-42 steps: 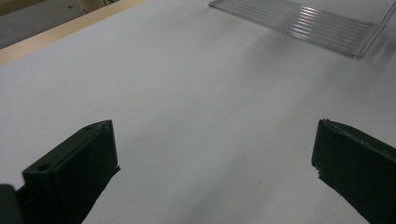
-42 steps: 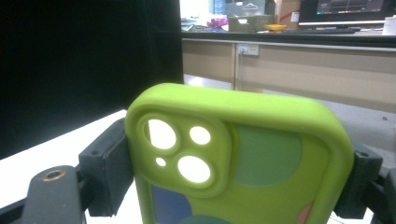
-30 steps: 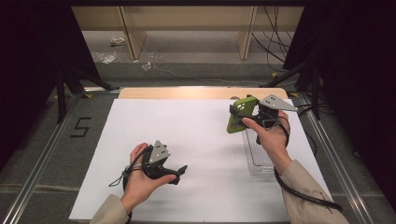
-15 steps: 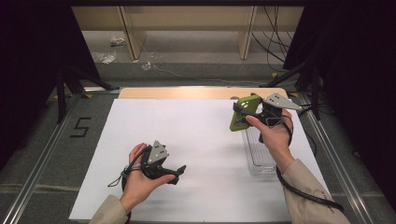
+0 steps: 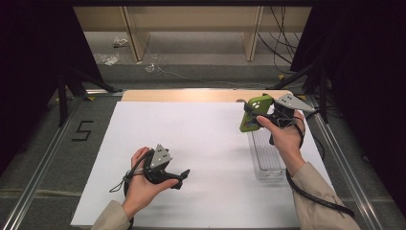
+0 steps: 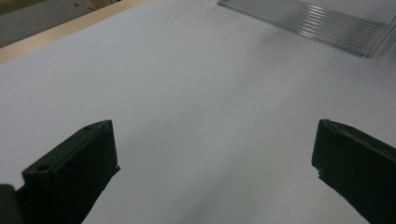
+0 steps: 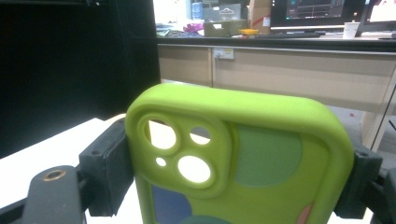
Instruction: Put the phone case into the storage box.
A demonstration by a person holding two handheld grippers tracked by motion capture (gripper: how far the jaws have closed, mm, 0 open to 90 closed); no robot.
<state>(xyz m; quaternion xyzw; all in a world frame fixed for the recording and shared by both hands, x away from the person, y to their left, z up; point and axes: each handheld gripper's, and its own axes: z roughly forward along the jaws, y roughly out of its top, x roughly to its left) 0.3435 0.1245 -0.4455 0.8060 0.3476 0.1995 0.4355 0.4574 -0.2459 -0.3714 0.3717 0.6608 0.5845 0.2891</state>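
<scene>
Right tool [image 5: 265,117] clamps a green phone case [image 5: 255,112] across its width, held up above the far end of the clear tray [image 5: 266,160] at the tabletop's [image 5: 201,143] right side. Right gripper view adds detail: camera cutouts at the case's top left, long axis running away from the tool. Left tool [image 5: 181,176] rests low near the front edge; left gripper view shows its jaws wide, nothing between, over bare white surface.

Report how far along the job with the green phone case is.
Done: the right gripper has the green phone case lifted off the table, its fingers clamped on both edges. In hand: the case hangs above the clear tray's far end. Left: nothing lies in the tray yet; lowering it there seems likely. The left gripper rests open.
</scene>
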